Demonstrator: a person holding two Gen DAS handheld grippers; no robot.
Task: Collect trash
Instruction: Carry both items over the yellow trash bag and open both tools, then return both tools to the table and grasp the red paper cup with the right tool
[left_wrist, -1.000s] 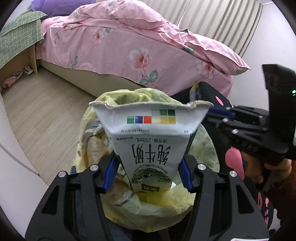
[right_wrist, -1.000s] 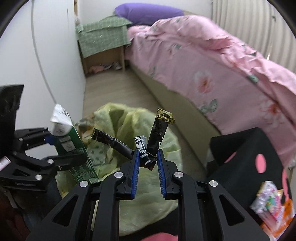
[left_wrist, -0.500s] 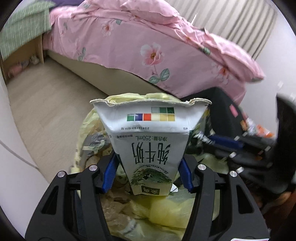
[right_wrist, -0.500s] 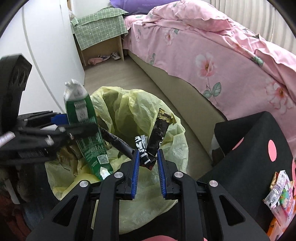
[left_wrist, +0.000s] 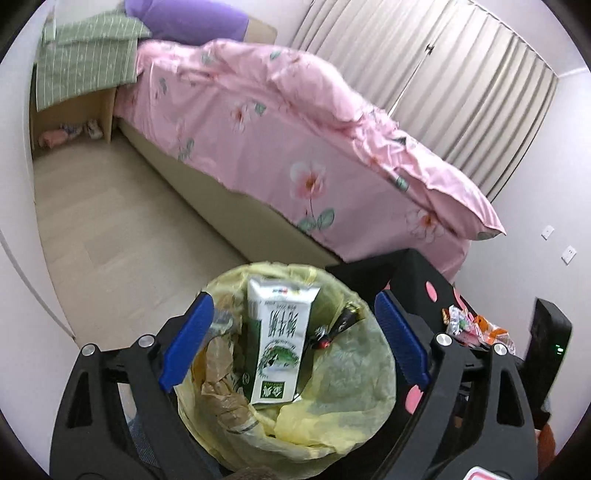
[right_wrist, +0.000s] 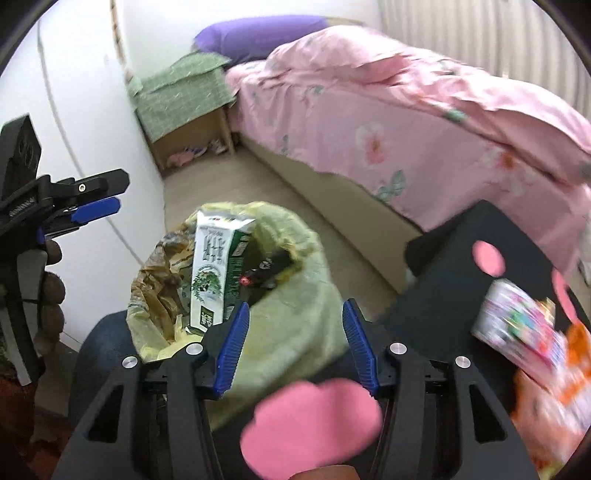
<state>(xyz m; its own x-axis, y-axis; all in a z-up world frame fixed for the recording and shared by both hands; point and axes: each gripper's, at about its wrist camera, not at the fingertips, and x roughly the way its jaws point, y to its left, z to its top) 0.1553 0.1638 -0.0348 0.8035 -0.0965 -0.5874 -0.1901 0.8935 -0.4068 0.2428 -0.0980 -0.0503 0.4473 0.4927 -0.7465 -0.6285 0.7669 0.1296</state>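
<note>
A bin lined with a yellow bag (left_wrist: 332, 373) stands on the floor below both grippers; it also shows in the right wrist view (right_wrist: 303, 295). A white and green milk carton (left_wrist: 280, 343) stands inside it, seen too in the right wrist view (right_wrist: 216, 273). Black wrappers (left_wrist: 338, 325) lie in the bag beside the carton, also in the right wrist view (right_wrist: 266, 275). My left gripper (left_wrist: 295, 339) is open and empty above the bin. My right gripper (right_wrist: 295, 343) is open and empty over the bag's near side.
A black stool with pink dots (right_wrist: 480, 273) stands right of the bin and bears colourful snack wrappers (right_wrist: 524, 332). A bed with a pink floral quilt (left_wrist: 295, 147) runs behind. A bedside table under green cloth (left_wrist: 85, 70) stands at the far left.
Both grippers have opened. The milk carton dropped from the left gripper into the bag, and the black wrappers dropped from the right gripper into it. Both grippers have lifted away.
</note>
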